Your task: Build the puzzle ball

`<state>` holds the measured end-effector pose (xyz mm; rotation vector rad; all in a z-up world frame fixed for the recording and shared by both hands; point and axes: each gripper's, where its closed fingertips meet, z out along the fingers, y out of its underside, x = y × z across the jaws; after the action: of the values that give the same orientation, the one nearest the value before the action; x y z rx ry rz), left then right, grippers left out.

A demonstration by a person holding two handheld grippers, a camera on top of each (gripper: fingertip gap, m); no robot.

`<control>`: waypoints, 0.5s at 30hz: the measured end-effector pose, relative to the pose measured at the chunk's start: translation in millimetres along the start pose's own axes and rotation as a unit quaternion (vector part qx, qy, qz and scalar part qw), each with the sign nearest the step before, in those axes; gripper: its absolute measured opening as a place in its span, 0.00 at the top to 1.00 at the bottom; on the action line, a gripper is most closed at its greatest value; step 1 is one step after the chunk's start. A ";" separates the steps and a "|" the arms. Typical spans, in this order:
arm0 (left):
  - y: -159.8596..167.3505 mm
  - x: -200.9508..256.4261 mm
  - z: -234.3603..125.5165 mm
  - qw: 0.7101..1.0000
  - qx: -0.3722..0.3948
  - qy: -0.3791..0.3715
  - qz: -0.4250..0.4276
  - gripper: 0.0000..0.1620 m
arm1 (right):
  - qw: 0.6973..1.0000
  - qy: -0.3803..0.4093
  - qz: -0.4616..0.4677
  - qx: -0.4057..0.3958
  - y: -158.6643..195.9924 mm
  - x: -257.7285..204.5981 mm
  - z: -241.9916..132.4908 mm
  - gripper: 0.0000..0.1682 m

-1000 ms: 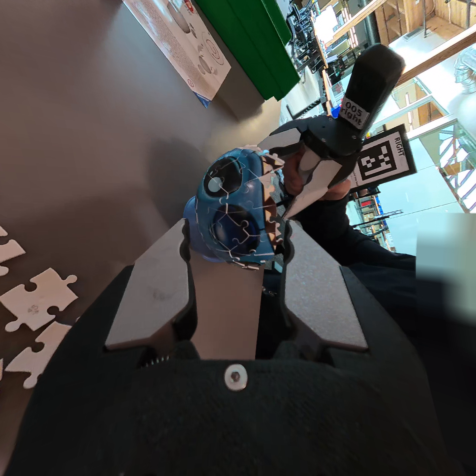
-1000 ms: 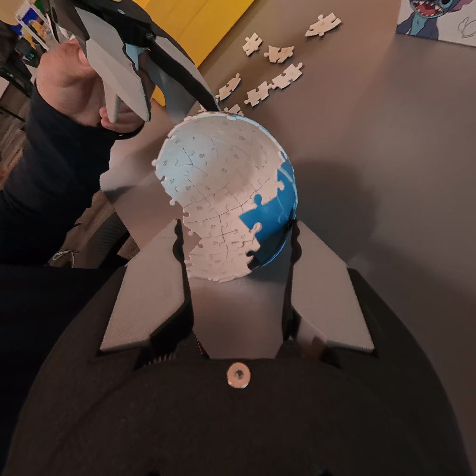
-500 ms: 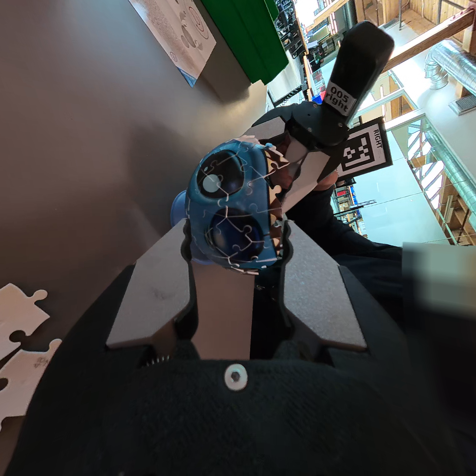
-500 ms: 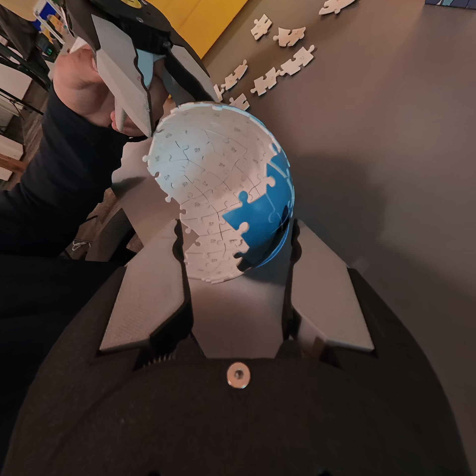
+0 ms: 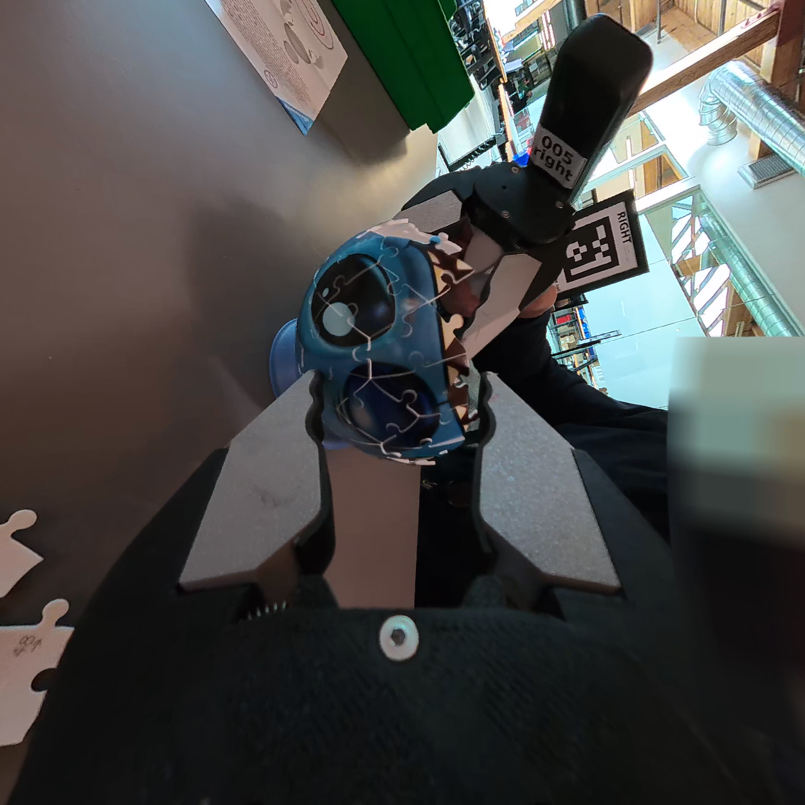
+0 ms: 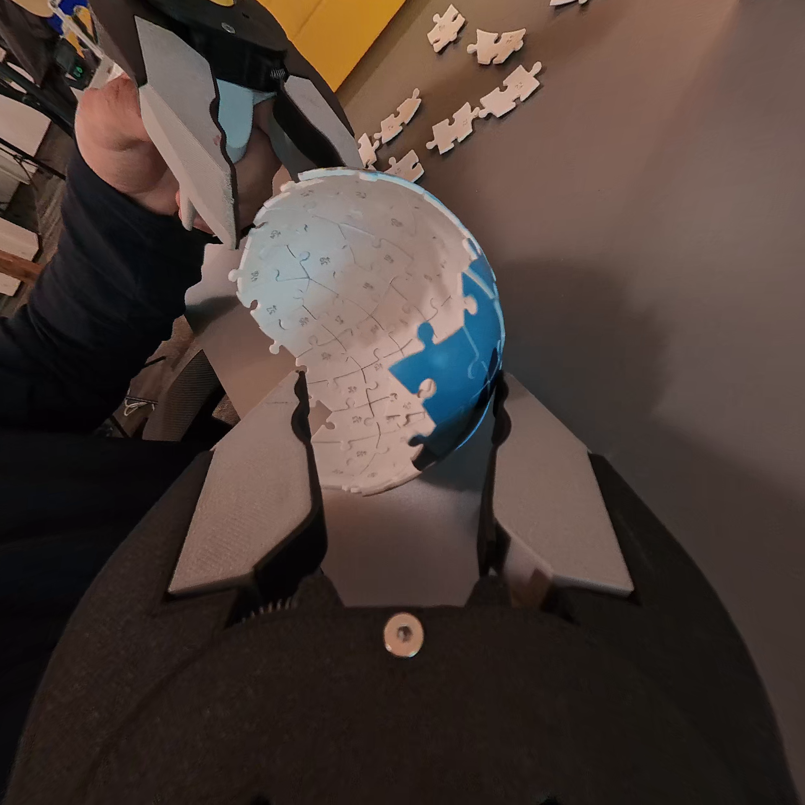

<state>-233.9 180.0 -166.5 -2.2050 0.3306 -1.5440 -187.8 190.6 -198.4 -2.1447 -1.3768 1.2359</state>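
The part-built puzzle ball (image 5: pixel 379 348) is a blue curved shell with two big dark eyes. The right wrist view shows its white hollow inside (image 6: pixel 348 313) and one blue patch. My left gripper (image 5: pixel 398 392) is shut on the ball's lower part, a finger on each side. My right gripper (image 6: pixel 400 392) is shut on the ball from the opposite side. Each gripper shows in the other's view: the right one (image 5: pixel 457 292) at the ball's jagged open rim, the left one (image 6: pixel 287 204) at the shell's upper rim. The ball is held above the grey table (image 5: pixel 130 261).
Several loose white puzzle pieces (image 6: pixel 461 126) lie on the table; two show in the left wrist view (image 5: pixel 26 653). A printed sheet (image 5: pixel 287 56) and a green bin (image 5: pixel 405 56) lie at the table's far side. A yellow surface (image 6: pixel 348 35) borders the pieces. About 7 centimetres separates my left fingertips from my right.
Both grippers and the ball have moved together. The loose pieces have slid toward the left wrist view's lower-left edge. The left gripper looms closer in the right wrist view. Both grips are unchanged.
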 end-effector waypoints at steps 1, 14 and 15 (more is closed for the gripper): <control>-0.2 0.2 0.1 1.000 0.000 0.001 -0.001 0.57 | 1.000 0.001 -0.001 0.001 -0.5 0.1 0.5 0.50; -15.7 8.8 -5.2 0.999 0.030 0.001 0.014 0.54 | 0.995 0.042 -0.073 0.053 -29.9 -2.6 -3.5 0.46; -17.3 10.5 -6.2 0.999 0.036 0.003 0.015 0.55 | 0.993 0.051 -0.088 0.057 -32.1 -3.7 -3.7 0.47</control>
<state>-236.8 189.5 -147.8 -2.1310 0.3054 -1.5235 -204.2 203.9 -173.7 -1.9359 -1.3847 1.0953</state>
